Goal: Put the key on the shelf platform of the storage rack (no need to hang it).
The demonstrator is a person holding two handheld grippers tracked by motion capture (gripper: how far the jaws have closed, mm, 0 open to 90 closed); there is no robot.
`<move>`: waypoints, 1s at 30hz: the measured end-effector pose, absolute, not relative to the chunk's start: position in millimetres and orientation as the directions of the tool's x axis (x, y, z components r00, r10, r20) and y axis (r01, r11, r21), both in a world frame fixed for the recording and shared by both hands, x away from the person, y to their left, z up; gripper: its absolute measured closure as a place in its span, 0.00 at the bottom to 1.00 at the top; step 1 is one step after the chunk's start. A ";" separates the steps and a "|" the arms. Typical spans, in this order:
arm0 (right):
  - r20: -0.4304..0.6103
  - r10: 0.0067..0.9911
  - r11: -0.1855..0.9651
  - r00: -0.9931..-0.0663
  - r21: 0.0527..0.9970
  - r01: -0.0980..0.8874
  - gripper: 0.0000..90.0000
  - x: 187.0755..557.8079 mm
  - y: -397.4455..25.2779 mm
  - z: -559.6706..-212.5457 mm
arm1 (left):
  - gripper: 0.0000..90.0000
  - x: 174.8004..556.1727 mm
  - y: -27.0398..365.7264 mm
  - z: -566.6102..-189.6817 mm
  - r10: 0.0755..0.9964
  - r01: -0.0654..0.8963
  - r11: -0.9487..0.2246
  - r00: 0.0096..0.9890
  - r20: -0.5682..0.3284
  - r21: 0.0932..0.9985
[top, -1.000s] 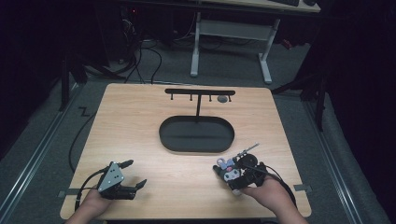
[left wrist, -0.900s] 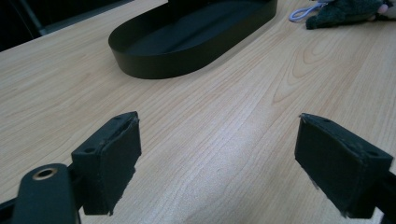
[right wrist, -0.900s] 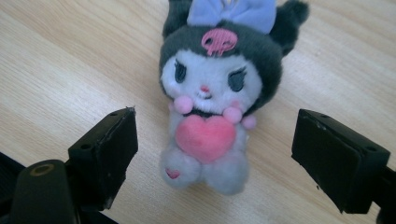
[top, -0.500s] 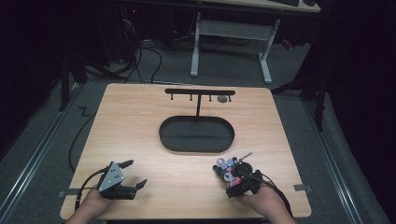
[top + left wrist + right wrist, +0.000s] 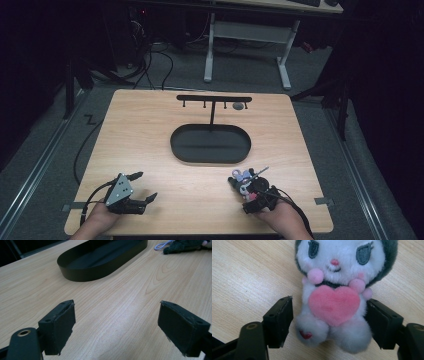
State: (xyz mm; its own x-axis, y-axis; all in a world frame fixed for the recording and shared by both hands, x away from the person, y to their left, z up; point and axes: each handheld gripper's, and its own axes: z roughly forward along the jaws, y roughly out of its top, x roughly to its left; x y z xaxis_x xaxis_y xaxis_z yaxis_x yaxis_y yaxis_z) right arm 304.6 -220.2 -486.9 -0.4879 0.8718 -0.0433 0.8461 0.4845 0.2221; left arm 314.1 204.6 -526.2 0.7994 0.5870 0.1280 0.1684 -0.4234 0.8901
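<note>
A small plush toy [image 5: 334,290] with a white face, dark grey hood and pink heart lies on the wooden table [image 5: 150,135] at the near right [image 5: 242,179]. My right gripper [image 5: 329,307] is open, one jaw on each side of the toy's body. The left jaw stands a little off the fur and the right jaw is against it. In the high view the right gripper [image 5: 246,188] sits just in front of the person's hand. My left gripper [image 5: 145,186] rests at the near left, open, with only bare wood between its jaws [image 5: 116,315].
A black oval tray [image 5: 175,145] sits mid-table, also in the left gripper view [image 5: 82,275]. Behind it stands a black T-shaped rack [image 5: 212,98] with hooks and a small grey item [image 5: 239,106] hanging at its right. A lilac loop [image 5: 162,245] lies by the toy.
The right gripper and the toy have shifted a little toward the near table edge and settled lower. The left gripper has stayed still.
</note>
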 end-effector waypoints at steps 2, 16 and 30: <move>-0.045 0.872 0.483 -0.487 0.227 0.846 0.35 304.1 -220.3 -487.2 | 0.17 314.4 204.9 -526.0 0.588 0.173 -0.423 0.799 0.124 0.890; -0.061 0.870 0.486 -0.490 0.280 0.828 0.53 304.5 -219.6 -473.1 | 0.17 314.3 204.8 -526.0 0.586 0.171 -0.424 0.800 0.125 0.889; -0.076 0.875 0.474 -0.477 0.329 0.817 0.53 313.2 -220.6 -457.4 | 0.17 314.2 204.4 -526.2 0.585 0.169 -0.425 0.801 0.127 0.889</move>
State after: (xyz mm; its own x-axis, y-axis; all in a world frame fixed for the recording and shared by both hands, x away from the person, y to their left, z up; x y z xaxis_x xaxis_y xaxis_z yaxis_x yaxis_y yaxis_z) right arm 313.2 -220.6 -457.4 -0.4773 0.8754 -0.0764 0.8166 0.4740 0.3293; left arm 314.2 204.4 -526.2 0.8009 0.5851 0.1275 0.1688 -0.4249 0.8894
